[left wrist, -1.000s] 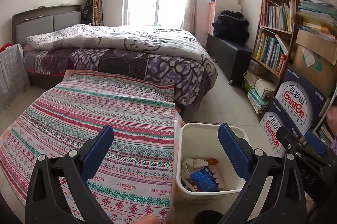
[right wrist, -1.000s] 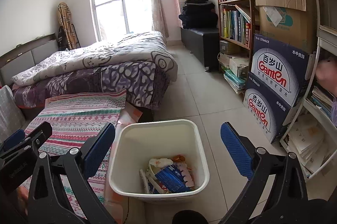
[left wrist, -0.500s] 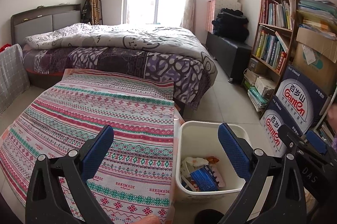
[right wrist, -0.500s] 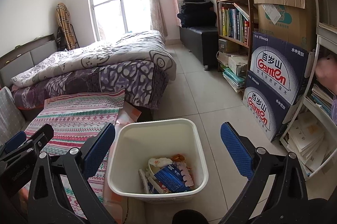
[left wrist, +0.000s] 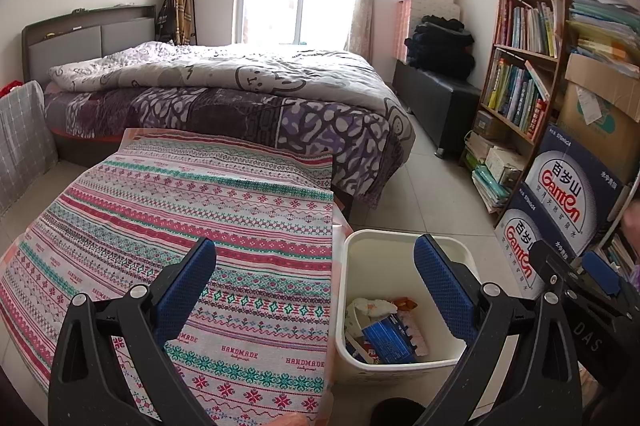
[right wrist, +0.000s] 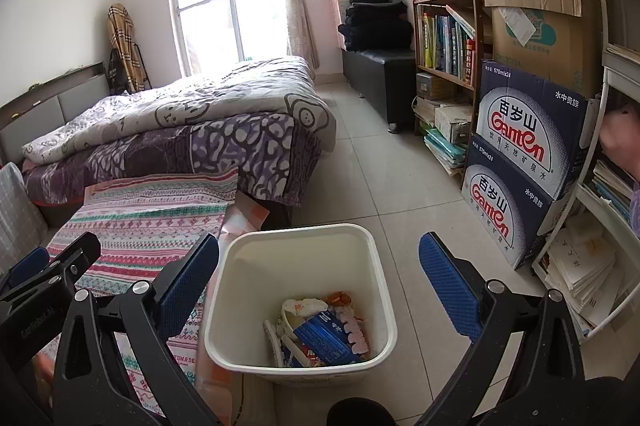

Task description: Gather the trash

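At the lower left of the left wrist view, the left gripper (left wrist: 314,288) hangs with its blue pads spread wide and nothing between them, over a striped patterned cloth (left wrist: 192,210) covering a low surface, with the bed (left wrist: 224,94) behind in the upper middle. Just right of the cloth, in the lower middle, a white bin (right wrist: 248,310) stands on the tiled floor holding the trash (right wrist: 320,330): a blue packet, crumpled paper and wrappers. The right gripper (right wrist: 318,288) hovers above it, equally wide open and empty, while stacked blue water cartons (right wrist: 520,162) and a bookshelf (right wrist: 444,6) fill the right side.
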A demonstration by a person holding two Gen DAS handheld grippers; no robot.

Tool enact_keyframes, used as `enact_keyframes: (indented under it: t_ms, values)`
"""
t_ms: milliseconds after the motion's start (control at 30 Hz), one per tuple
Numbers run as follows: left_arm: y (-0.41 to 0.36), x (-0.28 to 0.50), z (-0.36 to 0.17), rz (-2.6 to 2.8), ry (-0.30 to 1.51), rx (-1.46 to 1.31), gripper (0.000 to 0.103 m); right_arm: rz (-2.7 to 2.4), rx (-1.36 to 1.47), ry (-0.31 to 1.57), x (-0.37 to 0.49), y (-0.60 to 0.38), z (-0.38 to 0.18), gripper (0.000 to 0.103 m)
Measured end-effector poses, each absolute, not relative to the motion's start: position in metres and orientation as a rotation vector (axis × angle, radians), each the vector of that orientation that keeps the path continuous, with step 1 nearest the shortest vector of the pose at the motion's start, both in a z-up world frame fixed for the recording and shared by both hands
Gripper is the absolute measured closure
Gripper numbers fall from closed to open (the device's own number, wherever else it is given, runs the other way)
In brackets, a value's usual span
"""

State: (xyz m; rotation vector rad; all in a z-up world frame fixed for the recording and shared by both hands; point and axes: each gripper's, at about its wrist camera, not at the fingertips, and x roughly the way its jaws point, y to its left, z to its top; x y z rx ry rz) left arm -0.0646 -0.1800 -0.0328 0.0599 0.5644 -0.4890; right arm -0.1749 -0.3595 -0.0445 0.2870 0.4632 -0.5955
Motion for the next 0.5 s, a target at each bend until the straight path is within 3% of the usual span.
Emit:
enact_keyframes:
  t_ms: [500]
  values:
    - [-0.1826, -0.0698, -0.035, -0.508, 0.547, 0.081, 0.01, -0.586, 0.285, 0.472, -0.1727, -0.3613, -0.0494, 0.007]
